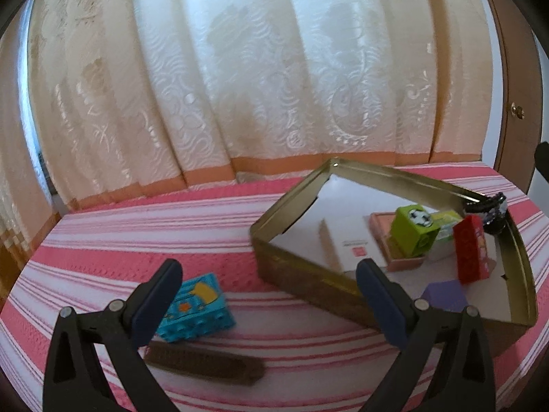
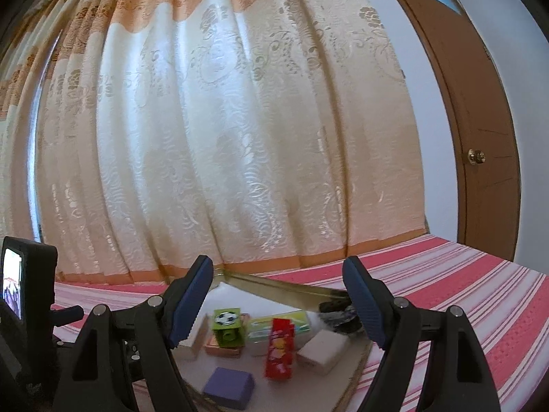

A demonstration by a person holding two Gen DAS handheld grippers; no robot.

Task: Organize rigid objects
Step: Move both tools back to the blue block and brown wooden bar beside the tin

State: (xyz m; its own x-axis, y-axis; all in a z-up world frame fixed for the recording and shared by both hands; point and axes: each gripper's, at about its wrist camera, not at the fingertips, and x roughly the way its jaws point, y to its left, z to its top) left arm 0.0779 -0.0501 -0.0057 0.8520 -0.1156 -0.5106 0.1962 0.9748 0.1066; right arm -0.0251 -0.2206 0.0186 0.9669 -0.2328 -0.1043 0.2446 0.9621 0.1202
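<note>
Blocks mostly in the tin (image 1: 271, 237) already: green (image 1: 413, 230), red (image 1: 471, 252), purple (image 1: 444, 295) and a few boxes inside, only the blue block (image 1: 197, 305) and a brown strip (image 1: 206, 365) left on the bed (image 1: 103, 240) at 8 o'clock from it. Left gripper (image 1: 271, 309) wide and empty, blue block beside its left finger; right gripper (image 2: 278, 305) wide and empty above the tin. Free floor in the tin at 10 o'clock, raised rim to clear, open bedspread all around.

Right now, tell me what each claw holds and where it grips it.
Nothing is held. The left claw is open above the bedspread, the right claw open above the tin's contents.
</note>
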